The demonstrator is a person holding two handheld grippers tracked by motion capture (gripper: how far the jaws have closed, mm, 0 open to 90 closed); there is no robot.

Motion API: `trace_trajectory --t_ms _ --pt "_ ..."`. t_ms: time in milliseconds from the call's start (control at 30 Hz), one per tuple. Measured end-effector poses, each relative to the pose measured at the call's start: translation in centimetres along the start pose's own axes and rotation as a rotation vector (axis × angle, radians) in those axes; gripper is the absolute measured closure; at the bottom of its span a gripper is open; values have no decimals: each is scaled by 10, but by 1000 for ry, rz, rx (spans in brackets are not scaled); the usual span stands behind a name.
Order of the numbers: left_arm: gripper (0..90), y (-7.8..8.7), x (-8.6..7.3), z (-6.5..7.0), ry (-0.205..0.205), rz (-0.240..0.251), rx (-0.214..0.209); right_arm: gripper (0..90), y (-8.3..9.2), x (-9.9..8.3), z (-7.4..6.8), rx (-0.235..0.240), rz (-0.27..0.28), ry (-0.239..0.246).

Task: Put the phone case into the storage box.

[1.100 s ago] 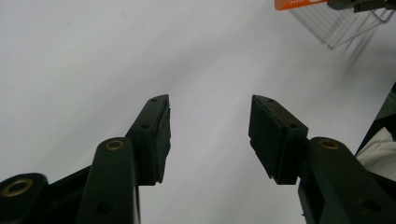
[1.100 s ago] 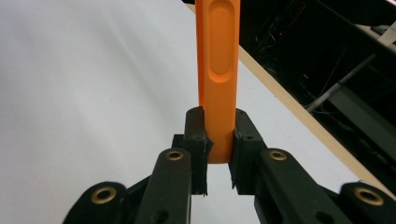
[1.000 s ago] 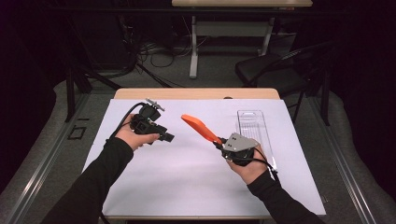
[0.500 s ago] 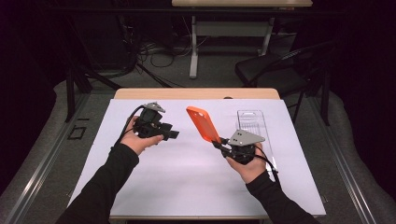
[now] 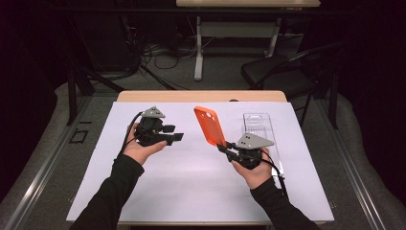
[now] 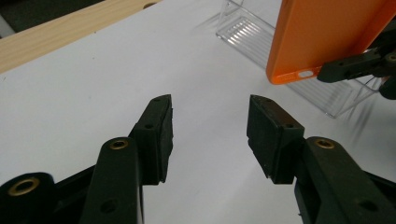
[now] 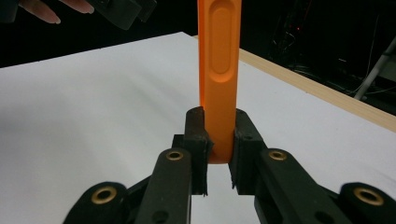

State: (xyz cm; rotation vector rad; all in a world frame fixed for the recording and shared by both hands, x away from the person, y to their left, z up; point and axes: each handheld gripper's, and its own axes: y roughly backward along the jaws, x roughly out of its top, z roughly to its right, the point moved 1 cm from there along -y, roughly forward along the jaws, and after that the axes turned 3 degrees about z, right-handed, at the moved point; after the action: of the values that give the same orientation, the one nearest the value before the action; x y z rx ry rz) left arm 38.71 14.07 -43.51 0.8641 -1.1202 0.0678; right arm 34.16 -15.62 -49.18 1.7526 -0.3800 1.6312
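Between the right gripper's black jaws sits the lower end of an orange phone case, pinched from both sides so that it stands up edge-on in the right gripper view. From the high view, that gripper is held in the person's right hand above the right half of the table, and the orange phone case rises from it, tilted up and toward the table's far left, clear of the surface.

Across from it, the left gripper is held in the left hand over the left half of the table, pointing toward the case but well apart from it. Its jaws stand apart with nothing between them; they have just been opening a little wider. In the left gripper view the case hangs at the upper right, pinched at its lower corner.

Just beyond the case lies a clear plastic tray on the white sheet that covers the wooden table. A black chair stands on the floor behind the table.
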Motion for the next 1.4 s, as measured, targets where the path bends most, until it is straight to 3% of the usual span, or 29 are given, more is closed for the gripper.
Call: trace_trajectory --t_ms 133,533,800,1133,1400 --pt "493 0 0 3 -9 24 -4 803 -1 0 -2 6 5 -7" --pt "478 3 -2 7 18 75 -19 803 0 0 -5 32 18 -60" --pt "489 6 -1 10 42 125 -66 803 2 -1 -9 50 42 -76" --pt "502 7 -3 10 40 129 -105 803 1 -5 -9 106 35 -119" --pt "495 6 -3 11 42 137 -180 803 1 -7 -7 157 36 -140"
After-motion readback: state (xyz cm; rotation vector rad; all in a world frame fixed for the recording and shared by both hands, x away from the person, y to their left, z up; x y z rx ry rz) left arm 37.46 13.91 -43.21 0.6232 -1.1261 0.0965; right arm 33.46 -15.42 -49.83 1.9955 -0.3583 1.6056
